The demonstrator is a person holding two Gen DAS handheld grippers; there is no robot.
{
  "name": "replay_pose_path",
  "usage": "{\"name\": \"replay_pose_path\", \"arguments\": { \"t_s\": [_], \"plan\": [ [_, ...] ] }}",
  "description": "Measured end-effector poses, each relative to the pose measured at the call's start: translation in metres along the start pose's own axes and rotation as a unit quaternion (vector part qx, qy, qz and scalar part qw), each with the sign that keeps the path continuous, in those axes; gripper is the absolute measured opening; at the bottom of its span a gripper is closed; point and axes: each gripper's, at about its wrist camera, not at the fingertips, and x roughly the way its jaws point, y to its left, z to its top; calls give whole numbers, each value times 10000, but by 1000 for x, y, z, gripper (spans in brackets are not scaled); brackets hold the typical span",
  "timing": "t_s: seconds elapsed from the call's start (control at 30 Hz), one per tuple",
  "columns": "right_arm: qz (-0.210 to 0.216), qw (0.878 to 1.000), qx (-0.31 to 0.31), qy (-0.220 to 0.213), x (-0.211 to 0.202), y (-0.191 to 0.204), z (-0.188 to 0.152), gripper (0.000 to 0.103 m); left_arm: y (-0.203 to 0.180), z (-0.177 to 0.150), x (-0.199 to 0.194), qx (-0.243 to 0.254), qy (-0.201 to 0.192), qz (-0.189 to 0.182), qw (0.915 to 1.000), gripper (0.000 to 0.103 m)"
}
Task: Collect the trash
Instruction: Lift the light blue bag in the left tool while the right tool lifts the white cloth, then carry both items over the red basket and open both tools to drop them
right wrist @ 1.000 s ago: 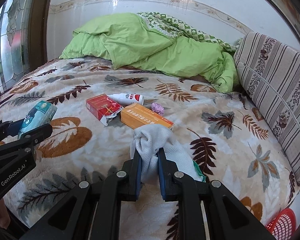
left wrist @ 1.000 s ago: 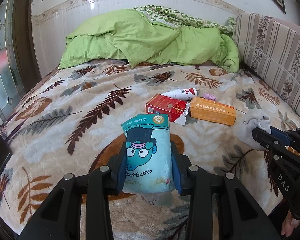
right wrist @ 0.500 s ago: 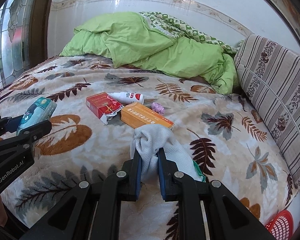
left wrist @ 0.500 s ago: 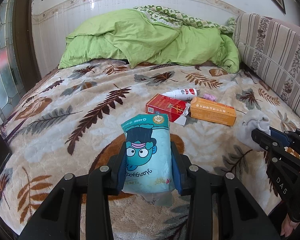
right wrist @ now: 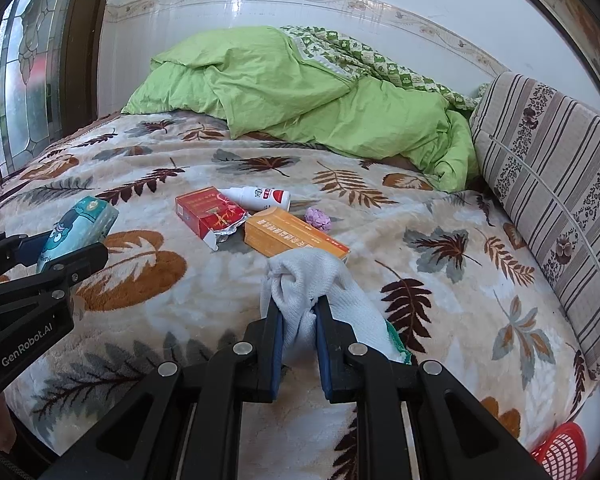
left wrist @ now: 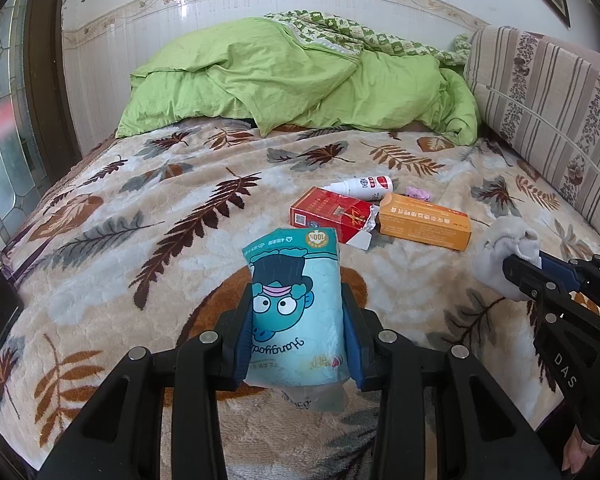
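We see the left gripper with its jaws clamped on a light-blue cartoon-printed packet, held above the leaf-patterned bed. The right gripper has its jaws pressed together on a bunched grey-white cloth, which drapes down to its right. Between and beyond the two grippers, on the bedspread, we find the trash: a torn red carton, a white bottle lying on its side behind it, an orange box just beside the carton, and a small pink wad. A crumpled green quilt lies at the far end, and a red basket shows at the lower right corner of the right wrist view.
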Motion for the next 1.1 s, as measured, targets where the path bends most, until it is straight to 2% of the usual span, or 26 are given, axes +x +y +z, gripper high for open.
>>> {"name": "replay_pose_path", "arguments": {
  "t_s": [0.1, 0.27, 0.37, 0.5, 0.63, 0.7, 0.83, 0.9, 1.0, 1.1],
  "plan": [
    [54, 10000, 56, -40, -1, -2, 1, 15, 0, 0, 0, -5, -9, -11, 10000, 37],
    [889, 9936, 620, -332, -21, -20, 4, 15, -8, 2, -9, -80, -35, -218, 9997, 37],
    [1072, 9902, 751, -478, -41, -31, 5, 15, -19, 3, -14, 19, -43, -336, 9994, 37],
    [1346, 9833, 1117, -499, -70, -61, -4, 15, -45, 6, -29, 257, -60, -802, 9964, 37],
    [1371, 9773, 1585, -303, -99, -106, -31, 15, -92, 12, -50, 695, -66, -1426, 9873, 37],
    [1179, 9741, 1917, -239, -117, -135, -48, 15, -119, 16, -62, 868, -59, -1761, 9805, 38],
    [430, 9652, 2569, -237, -159, -203, -86, 15, -185, 23, -87, 1328, -7, -2500, 9591, 39],
    [146, 9567, 2898, -241, -178, -235, -104, 15, -220, 24, -99, 1538, 74, -2903, 9445, 39],
    [-168, 9415, 3360, -228, -203, -275, -133, 15, -275, 23, -110, 1791, 359, -3558, 9166, 40],
    [-336, 9267, 3737, -216, -216, -302, -156, 15, -321, 16, -112, 1950, 724, -3973, 8938, 40]
  ]
}}
